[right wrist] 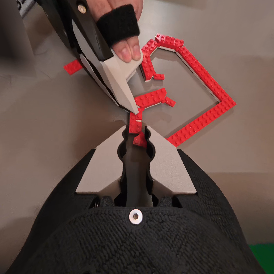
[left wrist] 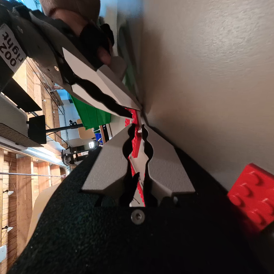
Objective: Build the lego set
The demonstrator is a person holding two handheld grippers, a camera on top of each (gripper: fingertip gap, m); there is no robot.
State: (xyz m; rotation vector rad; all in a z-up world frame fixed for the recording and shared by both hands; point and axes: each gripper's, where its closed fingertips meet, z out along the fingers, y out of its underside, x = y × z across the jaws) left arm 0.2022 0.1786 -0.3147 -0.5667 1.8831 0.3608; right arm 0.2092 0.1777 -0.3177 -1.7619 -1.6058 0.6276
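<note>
A flat open frame of red lego plates [right wrist: 207, 77] with a pale underlayer lies on the grey table [right wrist: 59, 133]. My right gripper [right wrist: 136, 127] closes on the frame's near end section [right wrist: 134, 123]; a small red wedge piece [right wrist: 139, 140] sits against its right finger. My left gripper [right wrist: 130, 109] comes in from the upper left, its narrow tips on the same section just beyond. In the left wrist view my left gripper [left wrist: 137, 125] pinches the frame [left wrist: 135, 142] edge-on, and the right gripper [left wrist: 135, 112] meets it from above left.
A loose red plate [right wrist: 72, 67] lies behind the left gripper and shows near the right edge of the left wrist view [left wrist: 252, 197]. A person's fingers with a black strap [right wrist: 129, 50] rest on the left gripper. A green patch [right wrist: 263, 258] shows at the bottom right.
</note>
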